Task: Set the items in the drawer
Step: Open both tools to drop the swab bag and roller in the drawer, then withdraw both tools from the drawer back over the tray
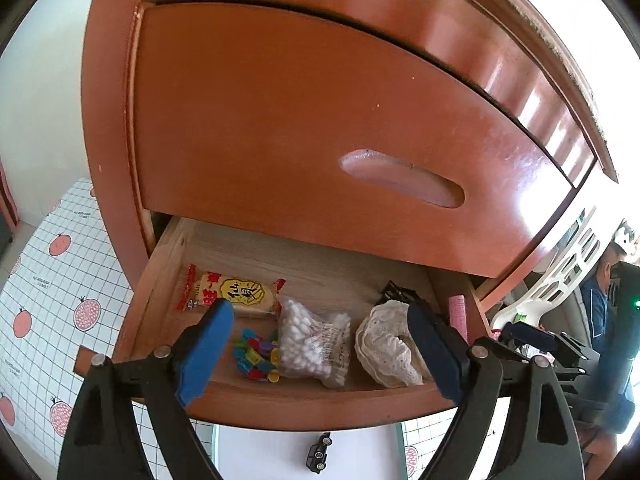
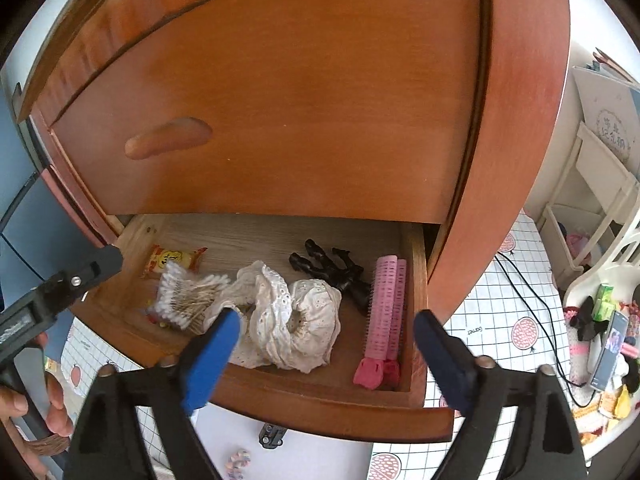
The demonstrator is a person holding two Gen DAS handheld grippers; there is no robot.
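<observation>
Over the open drawer [image 2: 416,264], both your tools gape empty.
Left tool [image 1: 320,344] and right tool [image 2: 328,352] hover above the white scrunchie [image 2: 296,320] at frame centre.

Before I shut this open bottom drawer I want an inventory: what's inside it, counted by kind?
Red-and-yellow snack packet: 1
Clear bag of white cotton swabs: 1
Pile of small multicoloured plastic clips: 1
White lace fabric scrunchie: 1
Black plastic claw clip: 1
Pink hair rollers: 2
Total: 7
</observation>
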